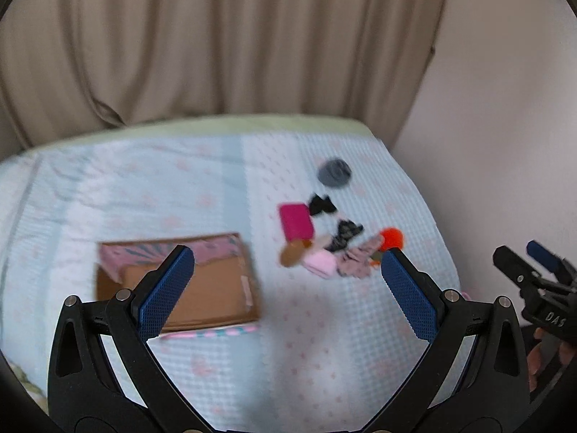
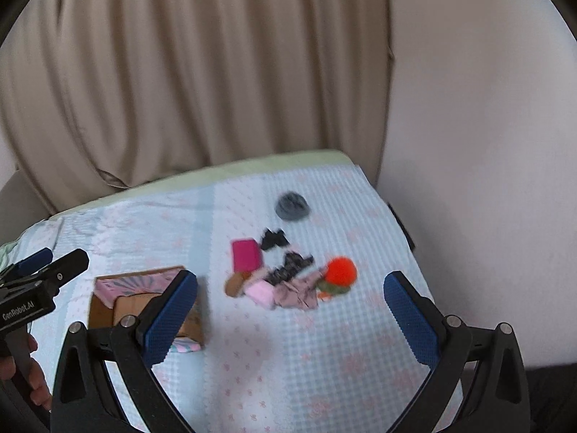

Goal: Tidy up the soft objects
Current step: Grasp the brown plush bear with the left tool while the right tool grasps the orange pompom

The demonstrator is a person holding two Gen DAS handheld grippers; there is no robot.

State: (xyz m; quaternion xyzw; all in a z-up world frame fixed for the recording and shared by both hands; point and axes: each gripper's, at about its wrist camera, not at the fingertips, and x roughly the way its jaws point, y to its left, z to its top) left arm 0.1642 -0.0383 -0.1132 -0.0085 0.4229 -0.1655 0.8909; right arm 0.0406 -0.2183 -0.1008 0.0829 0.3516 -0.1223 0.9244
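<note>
I see a bed point(image 1: 324, 342) with a light blue cover that has little pink marks on it. My left gripper point(image 1: 288, 281) hangs over the bed with its two blue pads spread wide, and it holds nothing. My right gripper point(image 2: 290, 306) is spread wide too and is empty. In the left view I can also see the right gripper at the far right edge, with part of a hand point(image 1: 541, 357) under it.

An open box point(image 1: 180, 281) sits on the bed, to the left. It is brown inside with a pink flap at the back. My left pad point(image 1: 166, 292) covers part of it in the picture.

The soft things lie in a small heap to the right of the box, apart from it. There is a dark pink block point(image 1: 295, 222), a brown lump point(image 1: 292, 254), a light pink piece point(image 1: 319, 263), a dusty pink cloth point(image 1: 355, 261), a black lacy bit point(image 1: 346, 234) and a black bow point(image 1: 321, 205). An orange pom-pom point(image 1: 391, 238) sits at the right end of the heap. A grey round thing point(image 1: 334, 173) lies alone, farther back.

Behind the bed hangs a tan curtain point(image 1: 216, 43). The pictures are a bit blurry.
</note>
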